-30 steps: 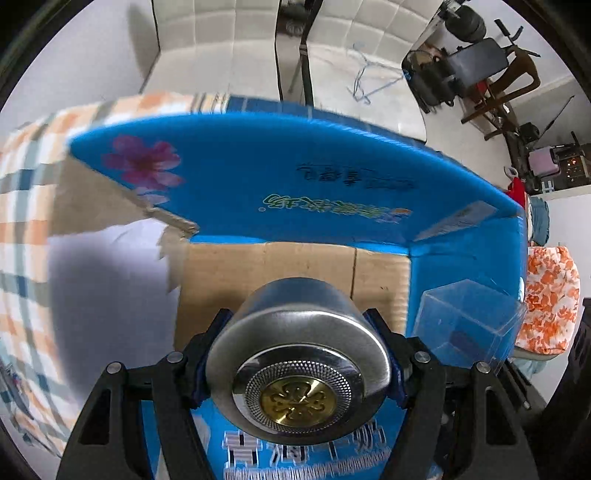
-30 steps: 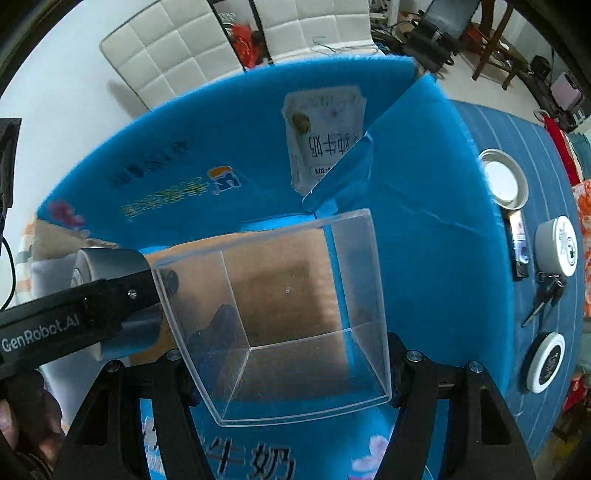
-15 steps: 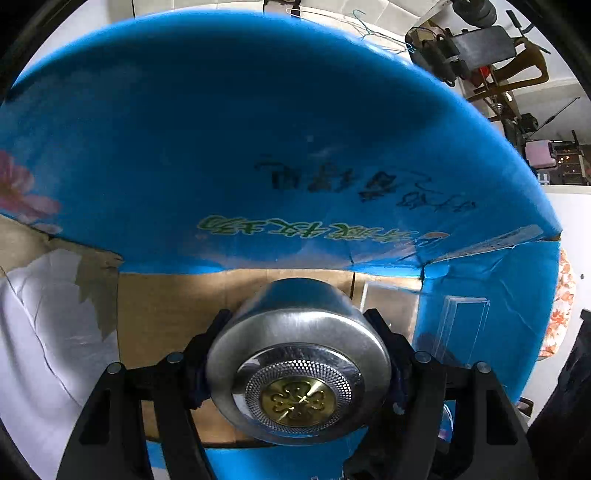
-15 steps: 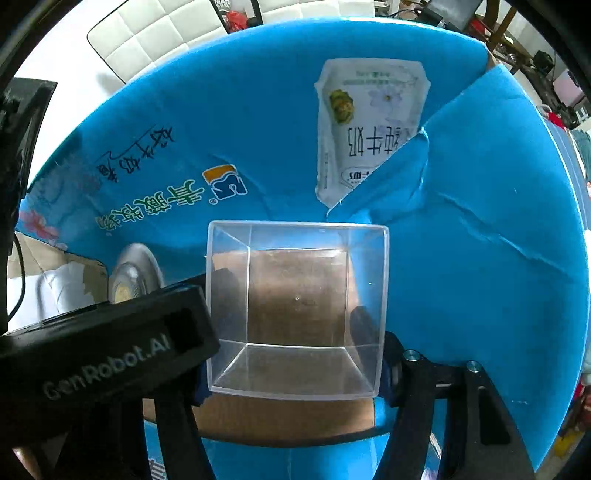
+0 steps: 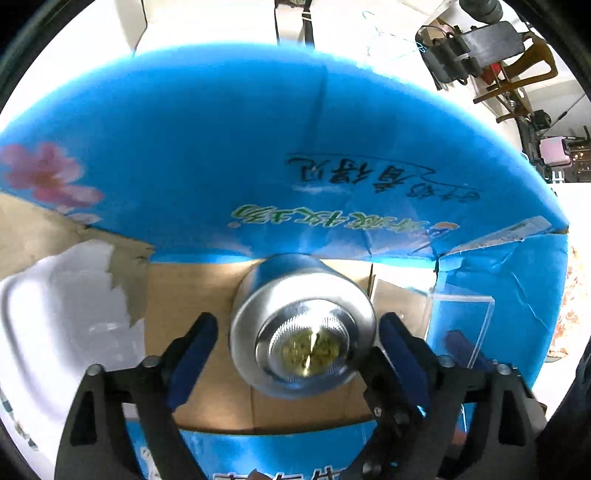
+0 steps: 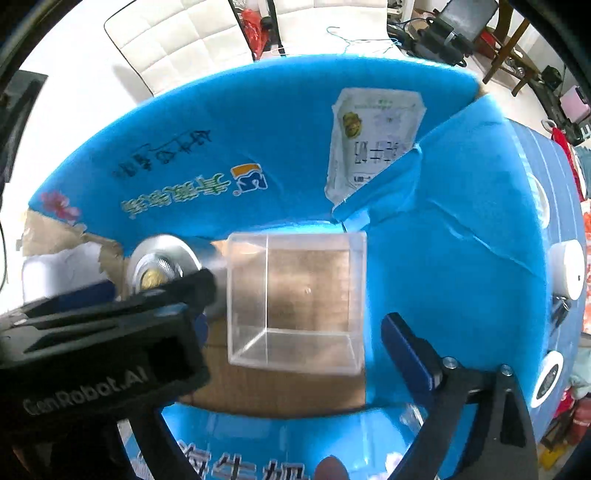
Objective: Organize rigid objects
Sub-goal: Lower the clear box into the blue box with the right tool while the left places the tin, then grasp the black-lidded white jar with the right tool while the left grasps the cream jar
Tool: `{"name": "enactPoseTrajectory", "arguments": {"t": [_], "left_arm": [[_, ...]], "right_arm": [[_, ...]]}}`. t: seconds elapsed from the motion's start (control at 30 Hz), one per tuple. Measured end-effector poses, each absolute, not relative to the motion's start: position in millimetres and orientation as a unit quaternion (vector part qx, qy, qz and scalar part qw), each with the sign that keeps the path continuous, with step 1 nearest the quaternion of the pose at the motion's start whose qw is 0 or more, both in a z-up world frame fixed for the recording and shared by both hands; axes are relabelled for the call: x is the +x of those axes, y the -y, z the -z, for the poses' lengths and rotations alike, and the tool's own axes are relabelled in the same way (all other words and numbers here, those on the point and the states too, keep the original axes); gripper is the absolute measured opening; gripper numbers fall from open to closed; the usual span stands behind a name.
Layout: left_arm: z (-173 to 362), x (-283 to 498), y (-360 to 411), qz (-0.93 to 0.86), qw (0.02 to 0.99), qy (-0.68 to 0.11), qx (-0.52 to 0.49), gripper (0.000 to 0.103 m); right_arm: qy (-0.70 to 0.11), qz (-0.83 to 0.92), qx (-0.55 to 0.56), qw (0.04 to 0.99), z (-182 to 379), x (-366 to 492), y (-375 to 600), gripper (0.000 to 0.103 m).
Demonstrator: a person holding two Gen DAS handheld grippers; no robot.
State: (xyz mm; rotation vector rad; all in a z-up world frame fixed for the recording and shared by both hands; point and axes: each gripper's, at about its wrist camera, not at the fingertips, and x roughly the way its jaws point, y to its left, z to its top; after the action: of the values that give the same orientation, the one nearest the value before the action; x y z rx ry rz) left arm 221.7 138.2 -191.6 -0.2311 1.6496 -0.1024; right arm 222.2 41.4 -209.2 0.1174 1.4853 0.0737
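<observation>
A round silver tin with a gold emblem on its lid (image 5: pixel 303 328) rests on the cardboard floor of the blue box (image 5: pixel 258 147). My left gripper (image 5: pixel 297 343) is open, its blue pads standing apart on either side of the tin. A clear plastic cube box (image 6: pixel 295 302) sits on the box floor to the right of the tin (image 6: pixel 159 266). My right gripper (image 6: pixel 295 339) is open; its right pad is clear of the cube, its left finger is hidden behind the left gripper body. The cube also shows in the left wrist view (image 5: pixel 458 325).
The blue box (image 6: pixel 461 258) has tall flaps on the far and right sides and a torn white-lined flap at the left (image 5: pixel 55 314). Outside on the blue cloth at the right lie round white tins (image 6: pixel 569 269) and keys (image 6: pixel 559 310). White chairs (image 6: pixel 184 33) stand behind.
Both grippers have opened and let go: the tin and the clear cube now rest on the box floor. Both grippers have drawn back slightly from them.
</observation>
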Motion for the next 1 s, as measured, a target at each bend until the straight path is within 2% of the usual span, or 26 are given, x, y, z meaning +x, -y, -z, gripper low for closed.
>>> {"name": "enactPoseTrajectory", "arguments": {"t": [0.07,0.4,0.67,1.0], "left_arm": [[175.3,216.8,-136.3,0.036,0.689,-0.720,-0.080,0.103],[113.8,141.3,-174.4,0.023,0.751,-0.657,-0.055,0.103],[64.2,116.7,-180.9,0.011,0.790,-0.612,-0.034,0.103],[11.6,72.9,-172.3,0.013,0.817,-0.576,-0.040,0.103]], "right_arm": [[-0.676,-0.030,0.048,0.735,202.5,216.9,-39.7,0.097],[-0.642,-0.031,0.020,0.766,159.4,153.0,-35.0,0.097],[-0.609,-0.046,0.034,0.791,62.6,85.5,-2.9,0.097],[-0.566,-0.086,0.033,0.819,-22.2,40.3,8.0,0.097]]}}
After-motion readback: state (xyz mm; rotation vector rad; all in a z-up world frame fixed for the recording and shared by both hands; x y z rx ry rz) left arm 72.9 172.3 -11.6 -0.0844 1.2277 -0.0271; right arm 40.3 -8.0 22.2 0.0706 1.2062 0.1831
